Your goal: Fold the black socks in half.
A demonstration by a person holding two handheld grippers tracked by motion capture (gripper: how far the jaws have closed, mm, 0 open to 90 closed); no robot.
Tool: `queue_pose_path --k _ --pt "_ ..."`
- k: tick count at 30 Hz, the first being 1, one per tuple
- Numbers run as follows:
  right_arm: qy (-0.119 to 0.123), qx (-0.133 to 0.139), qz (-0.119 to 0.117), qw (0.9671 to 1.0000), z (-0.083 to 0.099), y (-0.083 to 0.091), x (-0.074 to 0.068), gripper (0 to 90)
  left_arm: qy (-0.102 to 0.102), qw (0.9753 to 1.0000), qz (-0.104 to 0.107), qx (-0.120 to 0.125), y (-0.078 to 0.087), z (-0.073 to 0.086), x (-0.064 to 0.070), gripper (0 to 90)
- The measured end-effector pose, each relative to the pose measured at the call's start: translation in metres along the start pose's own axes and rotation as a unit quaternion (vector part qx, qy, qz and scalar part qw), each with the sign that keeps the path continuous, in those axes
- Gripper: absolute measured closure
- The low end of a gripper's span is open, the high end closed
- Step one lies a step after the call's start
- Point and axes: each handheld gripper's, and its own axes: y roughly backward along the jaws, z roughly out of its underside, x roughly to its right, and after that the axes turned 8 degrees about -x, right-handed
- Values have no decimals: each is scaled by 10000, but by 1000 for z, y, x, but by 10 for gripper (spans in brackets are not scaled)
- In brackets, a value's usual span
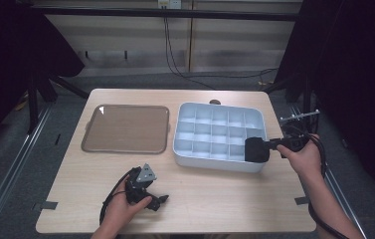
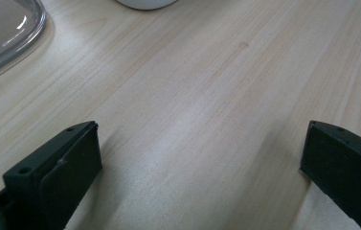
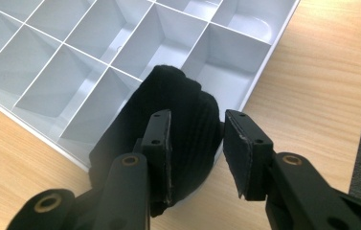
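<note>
My right claw is clamped on a black sock. The sock hangs over the near right corner of the white box with many little rooms. My left claw is wide apart, low over the bench.

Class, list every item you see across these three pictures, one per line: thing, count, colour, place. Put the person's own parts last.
Table: one, light wood, centre of the high view.
Tray: one, brownish clear, table's left half.
Compartment box: one, white, many cells, table's right half.
Black cloth roll: one, black, over the box's near right corner, in the right hand-held gripper.
Cables: several, black, on the floor behind the table.
Left hand-held gripper: one, black, jaws wide apart, low over bare table.
Right hand-held gripper: one, black, closed on the roll.
</note>
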Motion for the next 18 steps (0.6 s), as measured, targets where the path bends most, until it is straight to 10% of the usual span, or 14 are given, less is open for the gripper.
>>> queue_pose_path --k 18 --pt "312 -351 33 9989 -17 12 -12 814 34 10000 -2 36 0 0 0 0"
